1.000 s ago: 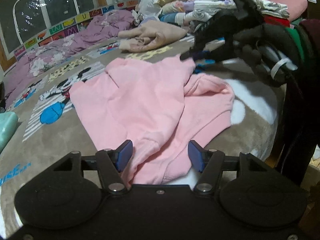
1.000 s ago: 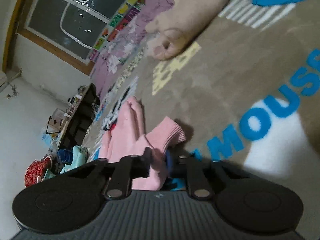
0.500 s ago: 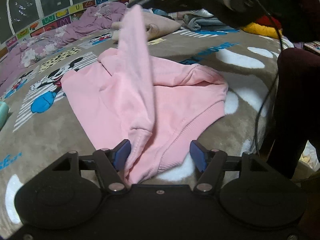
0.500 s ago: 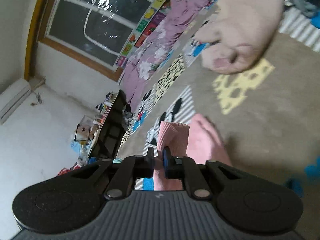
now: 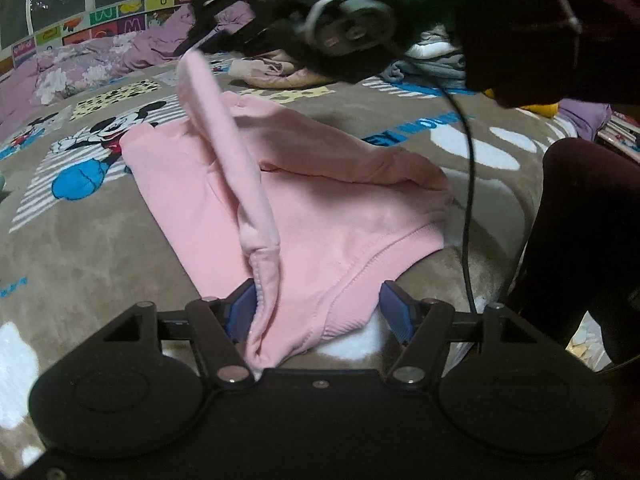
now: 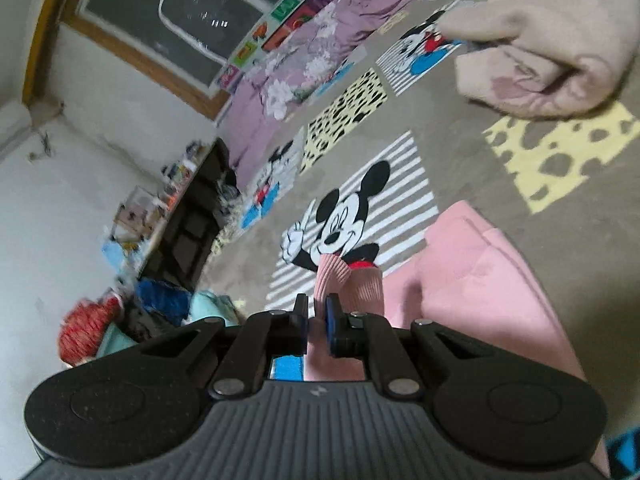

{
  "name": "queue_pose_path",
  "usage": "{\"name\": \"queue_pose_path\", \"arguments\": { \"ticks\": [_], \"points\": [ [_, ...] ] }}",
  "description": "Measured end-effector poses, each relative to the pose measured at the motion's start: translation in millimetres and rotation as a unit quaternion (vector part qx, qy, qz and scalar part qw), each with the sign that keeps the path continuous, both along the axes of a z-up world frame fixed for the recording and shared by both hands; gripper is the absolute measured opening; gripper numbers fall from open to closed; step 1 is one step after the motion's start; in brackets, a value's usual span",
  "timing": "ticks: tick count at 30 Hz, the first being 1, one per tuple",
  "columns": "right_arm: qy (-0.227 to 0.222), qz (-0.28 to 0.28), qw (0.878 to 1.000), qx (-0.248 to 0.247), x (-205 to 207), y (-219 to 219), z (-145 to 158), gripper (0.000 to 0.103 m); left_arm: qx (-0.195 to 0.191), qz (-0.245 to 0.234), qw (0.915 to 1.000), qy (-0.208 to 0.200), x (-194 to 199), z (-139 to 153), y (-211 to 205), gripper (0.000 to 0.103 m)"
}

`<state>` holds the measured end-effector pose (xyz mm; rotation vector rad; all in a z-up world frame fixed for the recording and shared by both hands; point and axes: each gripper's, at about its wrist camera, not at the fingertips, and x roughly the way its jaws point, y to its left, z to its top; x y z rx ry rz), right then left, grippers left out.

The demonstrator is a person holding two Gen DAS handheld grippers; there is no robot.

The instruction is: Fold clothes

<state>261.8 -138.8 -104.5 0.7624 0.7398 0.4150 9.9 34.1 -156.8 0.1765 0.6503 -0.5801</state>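
A pink sweatshirt [image 5: 328, 216] lies spread on the cartoon-print blanket [image 5: 80, 240]. One sleeve [image 5: 228, 160] rises off the body toward the far side, held by its ribbed cuff [image 6: 348, 280] in my right gripper [image 6: 316, 318], which is shut on it. In the left wrist view that right gripper [image 5: 208, 36] shows dark at the top, above the garment. My left gripper [image 5: 318, 310] is open at the near hem, with the hem's ribbed edge [image 5: 340, 320] between its blue pads and the sleeve's lower fold against the left pad.
A folded beige garment [image 6: 560, 60] lies on the far part of the blanket, with purple floral bedding [image 6: 312, 48] by the window. A dark cable [image 5: 468, 184] hangs at the right beside a person's dark-clothed leg [image 5: 580, 248]. Cluttered furniture [image 6: 180, 232] stands beyond the bed.
My right gripper has lifted the sleeve cuff up and carried it leftward across the sweatshirt. The left gripper has stayed open at the hem, closing in slightly.
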Motion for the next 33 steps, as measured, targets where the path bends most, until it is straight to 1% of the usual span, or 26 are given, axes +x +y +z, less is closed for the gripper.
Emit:
{"name": "queue_pose_path", "arguments": {
  "ticks": [4, 7, 9, 10, 12, 13, 16, 17, 20, 24, 26, 27, 28, 31, 33],
  "points": [
    [0.007, 0.009, 1.0, -0.028, 12, 24, -6, 0.011, -0.018, 0.003, 0.9998, 0.008, 2, 1, 6, 0.065],
    [0.019, 0.018, 0.998, -0.057, 22, 41, -10, 0.012, -0.031, 0.006, 0.9994, 0.014, 3, 1, 11, 0.066],
    [0.011, 0.029, 0.998, -0.061, 27, 46, -9, 0.018, -0.04, 0.008, 0.999, 0.018, 4, 2, 15, 0.066],
    [0.006, 0.034, 0.998, -0.061, 30, 47, -8, 0.026, -0.046, 0.009, 0.9987, 0.021, 5, 2, 17, 0.066],
    [-0.023, 0.042, 0.997, -0.06, 30, 43, -1, 0.037, -0.062, 0.012, 0.9976, 0.028, 6, 2, 22, 0.066],
    [-0.033, 0.042, 0.997, -0.062, 30, 38, 1, 0.04, -0.069, 0.014, 0.997, 0.031, 6, 2, 25, 0.066],
    [-0.038, 0.052, 0.994, -0.087, 33, 22, -2, 0.041, -0.088, 0.019, 0.9951, 0.04, 9, 3, 30, 0.066],
    [-0.039, 0.063, 0.992, -0.103, 34, 20, -5, 0.041, -0.095, 0.021, 0.9943, 0.043, 11, 3, 32, 0.066],
    [-0.034, 0.108, 0.986, -0.121, 34, 20, -18, 0.041, -0.108, 0.025, 0.9925, 0.05, 14, 4, 34, 0.066],
    [-0.03, 0.151, 0.976, -0.155, 31, 36, -34, 0.041, -0.119, 0.028, 0.9908, 0.058, 17, 3, 36, 0.066],
    [-0.035, 0.165, 0.973, -0.16, 27, 41, -38, 0.04, -0.123, 0.03, 0.99, 0.062, 18, 3, 37, 0.066],
    [-0.036, 0.17, 0.972, -0.159, 26, 43, -39, 0.034, -0.127, 0.03, 0.9893, 0.065, 18, 3, 38, 0.065],
    [-0.037, 0.173, 0.972, -0.155, 25, 43, -40, 0.023, -0.133, 0.029, 0.9882, 0.069, 19, 2, 39, 0.065],
    [-0.045, 0.163, 0.978, -0.122, 21, 33, -38, 0.018, -0.154, 0.029, 0.984, 0.086, 23, 2, 43, 0.065],
    [-0.053, 0.132, 0.986, -0.086, 20, 20, -33, 0.017, -0.175, 0.033, 0.9788, 0.101, 27, 0, 49, 0.064]
  ]
}}
